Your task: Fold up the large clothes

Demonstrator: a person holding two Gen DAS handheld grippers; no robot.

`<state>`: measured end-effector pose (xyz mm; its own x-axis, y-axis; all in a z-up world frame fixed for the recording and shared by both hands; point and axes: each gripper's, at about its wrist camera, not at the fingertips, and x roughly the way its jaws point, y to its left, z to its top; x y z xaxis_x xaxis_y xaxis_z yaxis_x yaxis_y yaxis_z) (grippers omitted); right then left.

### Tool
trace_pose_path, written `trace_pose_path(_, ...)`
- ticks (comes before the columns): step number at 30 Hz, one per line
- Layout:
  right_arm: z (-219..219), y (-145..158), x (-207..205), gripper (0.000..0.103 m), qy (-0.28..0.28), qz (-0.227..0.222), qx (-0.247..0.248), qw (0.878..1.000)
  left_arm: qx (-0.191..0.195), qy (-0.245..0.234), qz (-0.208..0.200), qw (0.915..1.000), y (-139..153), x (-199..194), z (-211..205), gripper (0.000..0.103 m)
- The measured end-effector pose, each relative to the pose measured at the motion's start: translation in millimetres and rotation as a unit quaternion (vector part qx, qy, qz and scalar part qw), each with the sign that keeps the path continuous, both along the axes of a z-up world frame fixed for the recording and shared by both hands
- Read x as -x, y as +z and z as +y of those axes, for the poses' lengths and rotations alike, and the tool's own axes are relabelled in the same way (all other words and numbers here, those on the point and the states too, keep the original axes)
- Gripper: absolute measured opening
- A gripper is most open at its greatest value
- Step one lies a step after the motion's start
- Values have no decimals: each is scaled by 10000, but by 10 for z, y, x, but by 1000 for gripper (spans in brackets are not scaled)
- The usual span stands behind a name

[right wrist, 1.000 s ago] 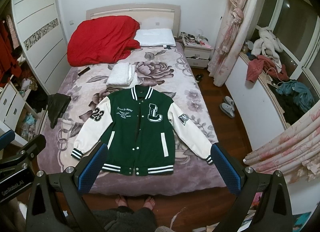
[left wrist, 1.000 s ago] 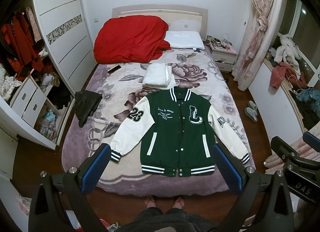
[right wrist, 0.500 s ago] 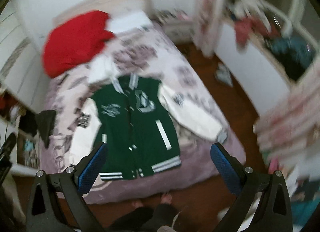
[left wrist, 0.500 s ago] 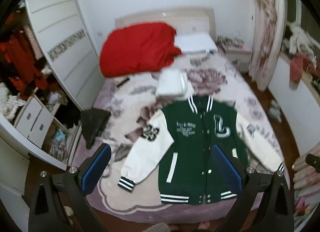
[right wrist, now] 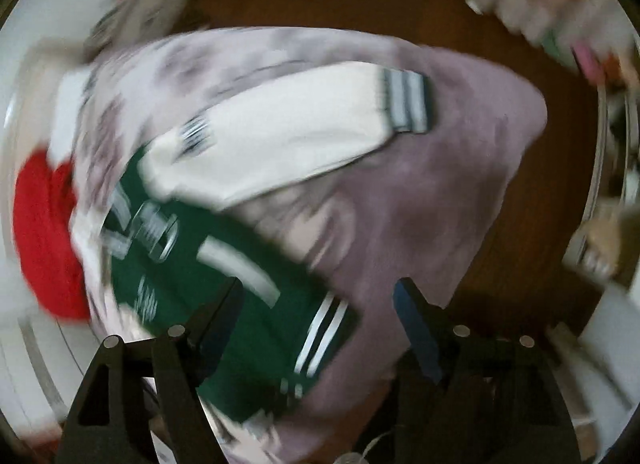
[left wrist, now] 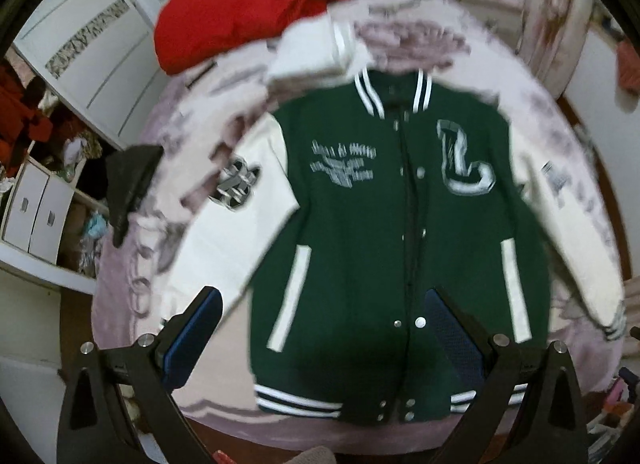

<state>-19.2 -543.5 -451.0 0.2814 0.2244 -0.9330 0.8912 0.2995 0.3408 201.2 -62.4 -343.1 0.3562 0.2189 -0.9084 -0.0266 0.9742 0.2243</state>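
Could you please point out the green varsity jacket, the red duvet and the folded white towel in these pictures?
green varsity jacket [left wrist: 360, 248]: left wrist view, on the green front panel.
red duvet [left wrist: 240, 4]: left wrist view, on the middle of the heap.
folded white towel [left wrist: 308, 52]: left wrist view, on its top face.

I see the green jacket [left wrist: 360, 224] with white sleeves lying flat, front up, buttoned, sleeves spread, on the bed [left wrist: 168, 168].
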Motion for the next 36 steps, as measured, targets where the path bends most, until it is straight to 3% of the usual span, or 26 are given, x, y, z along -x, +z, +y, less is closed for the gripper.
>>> trace_pose_path(1, -219, -342, 25, 79, -223, -21, -92, 9997, -22, 74, 110, 9999, -200, -70, -64, 103)
trace_pose_path(5, -588, -1195, -52, 79, -736, -284, -380, 9962, -146, 276, 445, 9985, -825, -325, -282, 103)
trace_pose_path(8, -735, -1664, -208, 79, -1248, -887, -779, 9851, -171, 383, 540, 9977, -1132, -532, -468, 103)
trace_pose_path(10, -753, -1750, -316, 79, -1462, -1119, -749, 9800, -159, 375, 541, 9977, -1238, -654, -567, 103)
trace_pose_path(11, -775, -1764, -418, 78, -1539, -1282, -629, 9777, -155, 323, 557, 9978, -1295, -733, -640, 103)
trace_pose_path(12, -791, -1768, -492, 70, -1562, -1309, -489, 9778, -162, 255, 553, 9980, -1339, -798, -716, 103)
trace_pose_path(13, -823, -1730, -611, 43, -1559, -1359, -169, 9782, -185, 163, 550, 9982, -1378, -872, -811, 103)
trace_pose_path(15, -883, -1675, -773, 13, -1443, -1354, 66, 9802, -116, 6, 548, 9984, -1432, -1031, -996, 103)
trace_pose_path(22, -1831, -1237, -1390, 8, -1148, -1685, 789, 9758, 512, -677, 528, 9950, -1479, -1759, -1785, 103)
trace_pose_path(26, -2372, -1041, -1991, 8, -722, -1769, 1038, 9761, 566, -871, 430, 9937, -1601, -2137, -2180, 103)
trace_pose_path(28, -2548, -976, -2240, 8, -553, -1702, 1178, 9768, 498, -934, 557, 9928, -1815, -2334, -2362, 103)
trace_pose_path(30, -2673, -920, -2356, 8, -442, -1679, 1279, 9765, 188, -995, 795, 9917, -2097, -2480, -2467, 103)
trace_pose_path(32, -2732, -843, -2565, 8, -346, -1687, 1369, 9755, 144, -1004, 1036, 9894, -2342, -2534, -2487, 103)
trace_pose_path(36, -2560, -610, -2689, 8, -110, -1873, 1527, 9703, 282, -1048, 874, 9902, -2274, -2459, -2390, 103)
